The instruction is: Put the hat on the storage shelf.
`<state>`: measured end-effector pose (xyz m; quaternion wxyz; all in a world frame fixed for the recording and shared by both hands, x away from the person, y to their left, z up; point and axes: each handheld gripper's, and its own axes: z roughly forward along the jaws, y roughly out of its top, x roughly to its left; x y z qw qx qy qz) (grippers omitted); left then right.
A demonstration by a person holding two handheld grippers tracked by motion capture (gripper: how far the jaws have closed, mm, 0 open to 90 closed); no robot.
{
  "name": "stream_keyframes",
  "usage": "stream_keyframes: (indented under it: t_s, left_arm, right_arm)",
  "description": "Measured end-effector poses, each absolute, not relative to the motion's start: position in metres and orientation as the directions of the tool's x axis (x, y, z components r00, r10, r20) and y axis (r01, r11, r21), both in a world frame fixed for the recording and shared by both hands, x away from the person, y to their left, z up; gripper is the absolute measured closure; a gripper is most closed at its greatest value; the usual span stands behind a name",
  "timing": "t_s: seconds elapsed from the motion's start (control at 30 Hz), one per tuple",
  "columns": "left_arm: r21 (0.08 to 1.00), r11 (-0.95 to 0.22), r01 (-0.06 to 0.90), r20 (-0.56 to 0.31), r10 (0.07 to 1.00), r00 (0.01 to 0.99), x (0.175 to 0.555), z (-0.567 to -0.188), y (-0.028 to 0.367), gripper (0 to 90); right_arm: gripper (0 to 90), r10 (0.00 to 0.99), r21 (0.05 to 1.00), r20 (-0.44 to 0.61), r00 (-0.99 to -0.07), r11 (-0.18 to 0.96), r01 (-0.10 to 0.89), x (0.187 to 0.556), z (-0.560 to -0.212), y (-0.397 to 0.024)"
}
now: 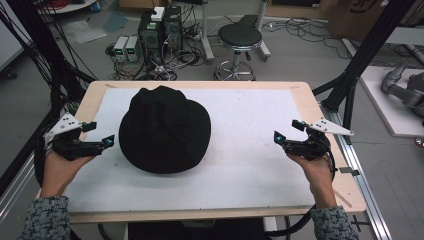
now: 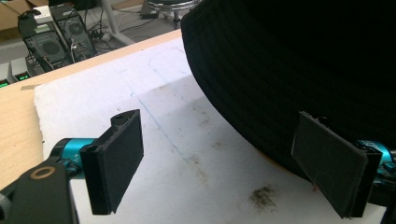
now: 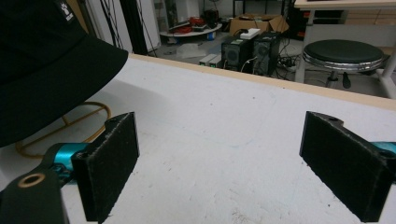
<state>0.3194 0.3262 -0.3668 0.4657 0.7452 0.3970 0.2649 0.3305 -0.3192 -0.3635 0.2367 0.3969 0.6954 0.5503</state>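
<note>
We see a black bucket hat point(image 1: 165, 130) sitting left of centre on the white foam mat point(image 1: 250, 165), its brim spread wide and its crown rising at about twelve o'clock. In the right gripper view the hat's brim point(image 3: 51, 79) is raised off the mat, and under it a loop of yellowish wire stand point(image 3: 70, 122) peeps out; the rest of that stand is hidden by the hat. A small white label point(image 3: 67, 11) sits on the crown there, too small to read.

At nine o'clock of the hat the left gripper point(image 1: 97, 134) is held in a hand point(image 1: 62, 167), its jaws spread apart. In the left gripper view one pad point(image 2: 334, 161) lies right against the brim edge, though we cannot tell whether it touches; the other pad point(image 2: 116, 156) stands clear over bare mat. The hat is cut off at that view's top and right edges.

At three o'clock, well apart from the hat, the right gripper point(image 1: 289, 131) is held with its jaws wide open over bare mat.

Beyond the wooden table point(image 1: 310, 100), at twelve o'clock, stand a black stool point(image 1: 239, 37) and computer cases point(image 1: 160, 27) amid tangled cables.
</note>
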Motion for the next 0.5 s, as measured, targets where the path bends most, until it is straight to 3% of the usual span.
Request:
stream_keyframes:
  t_s: [0.5]
  left_arm:
    - [0.907,-0.245,0.343,0.024,0.842,0.539,0.3167,-0.3666,0.3290,17.1]
  right_arm:
    - [11.6,0.808,0.953,0.116,-0.578,0.073,0.294,0.3319,-0.3638,-0.3175]
